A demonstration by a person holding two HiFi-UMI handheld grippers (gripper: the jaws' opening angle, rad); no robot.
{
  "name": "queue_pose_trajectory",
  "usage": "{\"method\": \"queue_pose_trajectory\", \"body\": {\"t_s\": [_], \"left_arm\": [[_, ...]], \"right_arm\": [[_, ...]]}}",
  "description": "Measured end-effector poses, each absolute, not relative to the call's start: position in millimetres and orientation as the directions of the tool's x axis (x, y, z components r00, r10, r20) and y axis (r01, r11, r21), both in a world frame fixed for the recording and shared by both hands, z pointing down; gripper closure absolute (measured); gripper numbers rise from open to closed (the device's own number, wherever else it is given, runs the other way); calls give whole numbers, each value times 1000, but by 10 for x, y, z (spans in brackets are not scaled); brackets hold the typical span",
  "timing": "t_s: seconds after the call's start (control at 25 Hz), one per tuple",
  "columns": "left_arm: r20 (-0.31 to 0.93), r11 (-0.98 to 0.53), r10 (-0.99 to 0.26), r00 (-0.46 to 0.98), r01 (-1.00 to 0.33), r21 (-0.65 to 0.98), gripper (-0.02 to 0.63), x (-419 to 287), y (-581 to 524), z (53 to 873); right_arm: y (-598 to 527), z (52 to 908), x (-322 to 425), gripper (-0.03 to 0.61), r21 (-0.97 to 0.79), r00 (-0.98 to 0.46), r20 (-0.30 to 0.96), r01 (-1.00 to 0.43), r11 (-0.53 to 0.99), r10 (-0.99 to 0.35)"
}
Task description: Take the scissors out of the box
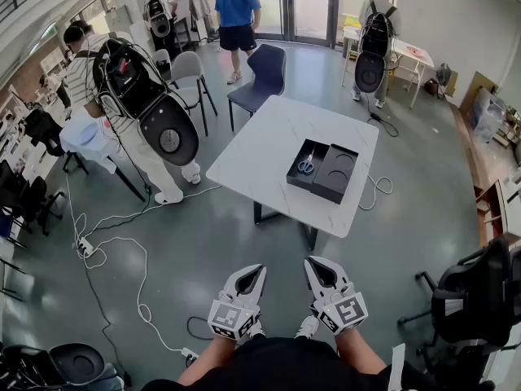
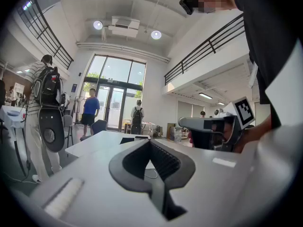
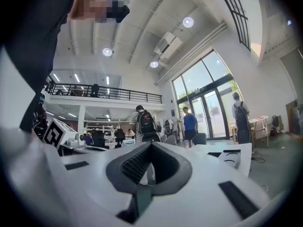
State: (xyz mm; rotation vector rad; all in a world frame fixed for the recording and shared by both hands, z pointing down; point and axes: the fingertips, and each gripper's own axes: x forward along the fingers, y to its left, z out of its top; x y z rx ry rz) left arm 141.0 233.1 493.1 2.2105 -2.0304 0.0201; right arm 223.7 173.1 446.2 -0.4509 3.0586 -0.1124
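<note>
A black box (image 1: 303,174) lies open on the white table (image 1: 260,149), a few steps ahead of me. Scissors (image 1: 306,165) with blue handles rest in its left half, and the black lid (image 1: 339,172) sits against its right side. My left gripper (image 1: 260,270) and right gripper (image 1: 309,262) are held close to my body, low over the floor and well short of the table. Both are shut with nothing in them. In the left gripper view the left gripper (image 2: 150,141) has its jaws meeting at the tip, as does the right gripper (image 3: 151,144) in the right gripper view.
A dark chair (image 1: 262,72) and a grey chair (image 1: 189,72) stand beyond the table. A person with a backpack rig (image 1: 138,96) stands at the left, and others stand further back. White cables (image 1: 106,247) trail across the floor. A black office chair (image 1: 480,296) is at my right.
</note>
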Motion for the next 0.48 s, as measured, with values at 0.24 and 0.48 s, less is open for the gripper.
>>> {"method": "queue_pose_trajectory", "body": {"t_s": [0.24,0.48], "left_arm": [[110,-66,-991,76,-994,90,604,1342,2398,4969],[101,-42,-994,51,-996,82,604,1200,2475,4953]], "right_arm": [[1735,4452,2186,571,-65,-953,-39,-299,952,-301],[1723,4519,2153,571,-28,-937,-10,-348,937,-348]]}}
